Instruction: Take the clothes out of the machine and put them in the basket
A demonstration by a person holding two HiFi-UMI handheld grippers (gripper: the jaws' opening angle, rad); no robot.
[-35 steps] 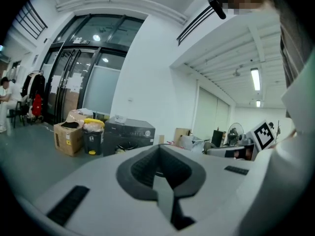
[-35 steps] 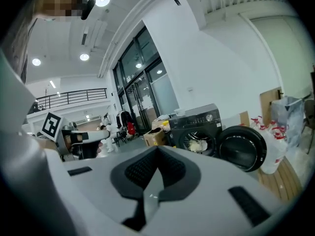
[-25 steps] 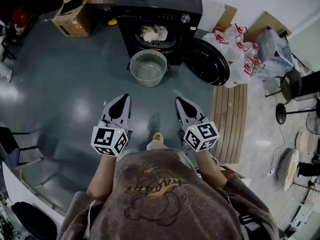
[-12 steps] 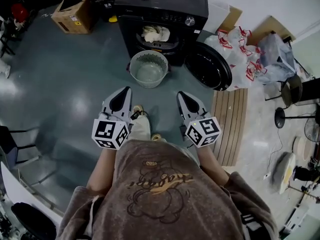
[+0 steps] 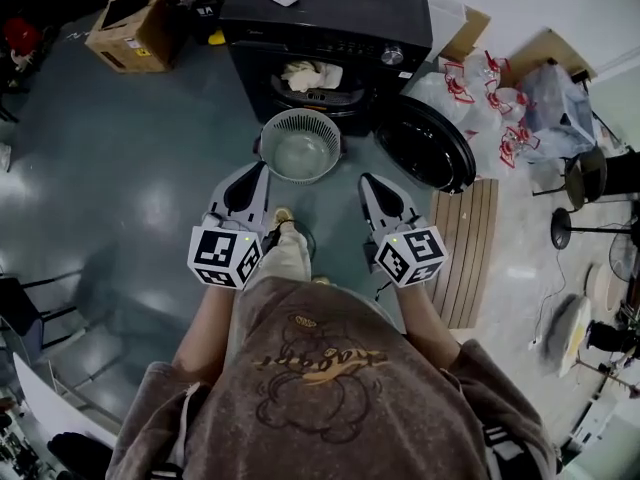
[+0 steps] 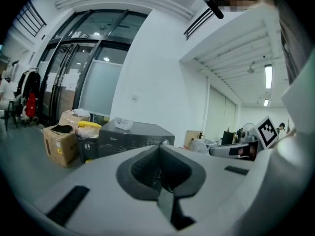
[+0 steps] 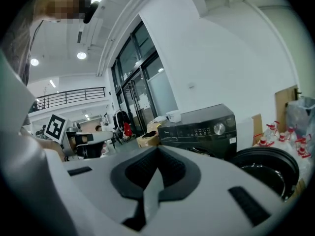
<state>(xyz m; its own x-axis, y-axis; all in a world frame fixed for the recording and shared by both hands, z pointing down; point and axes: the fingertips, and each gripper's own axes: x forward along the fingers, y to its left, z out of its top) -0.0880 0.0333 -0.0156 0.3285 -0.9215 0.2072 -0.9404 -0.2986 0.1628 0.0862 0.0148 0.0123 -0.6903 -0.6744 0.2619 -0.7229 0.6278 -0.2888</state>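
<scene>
Left tongs [image 5: 252,174] and right tongs [image 5: 368,184] pressed together, empty; only head view shows clothes [image 5: 310,74] inside machine [image 5: 330,13].

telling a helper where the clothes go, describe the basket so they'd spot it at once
Find the black washing machine with its round door swung open. On the grey floor right in front of its opening stands the basket. It is the only round, pale, slatted tub there, unlike the cardboard box and the white bags nearby.
</scene>
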